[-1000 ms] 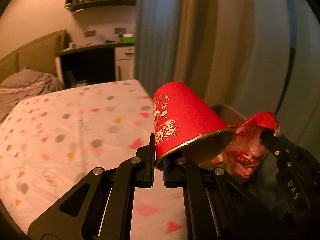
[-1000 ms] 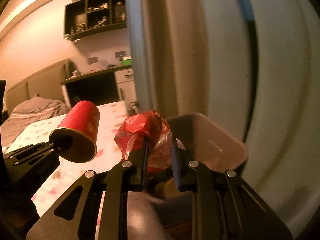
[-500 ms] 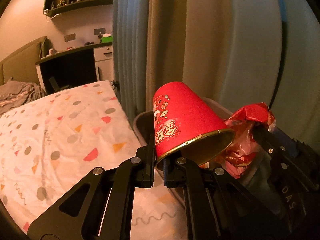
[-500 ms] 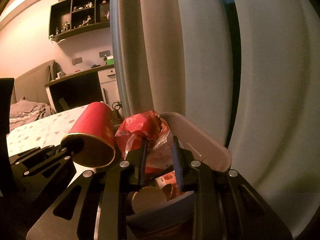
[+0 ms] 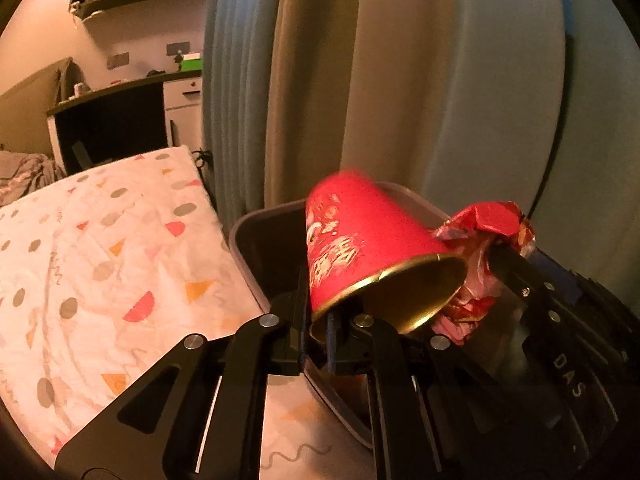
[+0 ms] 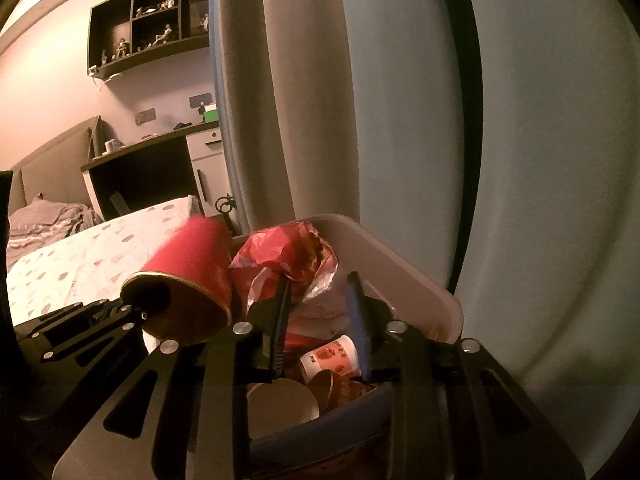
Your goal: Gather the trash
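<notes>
Both tools are over the trash bin (image 5: 256, 256) right now, which sits between the bed (image 5: 100, 248) and the curtain (image 5: 360, 80).

Left tool (image 5: 316, 332): its jaws are opening. The red paper cup (image 5: 360, 248) has its gold rim down between the two pads, mouth tilted toward the camera and base pointing up to about 12 o'clock. The cup looks motion-blurred, and there's a visible gap beside the rim on the left pad's side, so I wouldn't call it pinched anymore. The cup hangs over the bin's open top, near the bed-side wall.

Right tool (image 6: 320, 312): jaws also opening, spread with space showing. The crumpled red wrapper (image 6: 288, 256) bulges above and between the fingertips, at roughly 12 o'clock from the tips. It leans on the left finger (image 6: 280, 312), but the right pad stands clear of it. From the left wrist view the wrapper (image 5: 488, 224) sits at 3 o'clock of the cup, just touching its rim side.

Down inside the bin, seen from the right wrist, there's already a small printed cup (image 6: 332, 356) lying on its side and a round lid-like disc (image 6: 280, 404) at about 6 o'clock below the wrapper.
</notes>
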Demonstrator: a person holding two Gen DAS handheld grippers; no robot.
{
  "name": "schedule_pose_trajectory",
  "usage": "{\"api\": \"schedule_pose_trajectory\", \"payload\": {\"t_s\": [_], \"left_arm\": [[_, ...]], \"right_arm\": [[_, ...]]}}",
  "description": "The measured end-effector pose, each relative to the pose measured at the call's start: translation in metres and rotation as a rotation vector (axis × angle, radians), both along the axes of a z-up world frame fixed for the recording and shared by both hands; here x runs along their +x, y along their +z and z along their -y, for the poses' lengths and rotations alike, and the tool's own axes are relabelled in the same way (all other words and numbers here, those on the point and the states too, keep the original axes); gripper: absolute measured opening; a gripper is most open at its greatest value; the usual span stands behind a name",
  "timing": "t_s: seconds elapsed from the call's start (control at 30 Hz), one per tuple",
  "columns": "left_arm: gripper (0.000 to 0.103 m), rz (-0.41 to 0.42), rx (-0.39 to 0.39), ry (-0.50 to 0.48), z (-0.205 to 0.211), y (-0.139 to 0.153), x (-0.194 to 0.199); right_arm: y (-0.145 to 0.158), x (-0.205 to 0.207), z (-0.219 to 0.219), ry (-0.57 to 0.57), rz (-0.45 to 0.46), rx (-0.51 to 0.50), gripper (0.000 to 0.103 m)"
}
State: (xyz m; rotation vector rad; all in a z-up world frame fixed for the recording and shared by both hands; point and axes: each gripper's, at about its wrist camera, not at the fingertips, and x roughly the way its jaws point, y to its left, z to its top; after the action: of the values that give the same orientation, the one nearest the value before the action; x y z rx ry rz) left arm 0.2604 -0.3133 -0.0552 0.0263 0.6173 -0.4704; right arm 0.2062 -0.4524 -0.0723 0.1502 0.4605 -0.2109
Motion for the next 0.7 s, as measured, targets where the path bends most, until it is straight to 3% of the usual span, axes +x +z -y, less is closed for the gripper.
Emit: {"api": "schedule_pose_trajectory", "payload": {"t_s": [0.03,0.2,0.5,0.7], "left_arm": [[0.015,-0.001,-0.002,-0.003,0.000,-0.001,0.000],[0.051,0.017,-0.013,0.009,-0.004,0.000,-0.001],[0.076,0.024,-0.023,0.065,-0.023,0.002,-0.009],[0.082,0.040,0.003,0.103,-0.033,0.004,-0.016]], "right_arm": [[0.001,0.002,0.000,-0.001,-0.001,0.002,0.033],[-0.001,0.004,0.004,-0.001,-0.010,0.005,0.042],[-0.003,-0.002,0.006,-0.005,-0.023,0.014,0.054],[-0.003,-0.007,0.001,0.001,-0.029,0.009,0.064]]}}
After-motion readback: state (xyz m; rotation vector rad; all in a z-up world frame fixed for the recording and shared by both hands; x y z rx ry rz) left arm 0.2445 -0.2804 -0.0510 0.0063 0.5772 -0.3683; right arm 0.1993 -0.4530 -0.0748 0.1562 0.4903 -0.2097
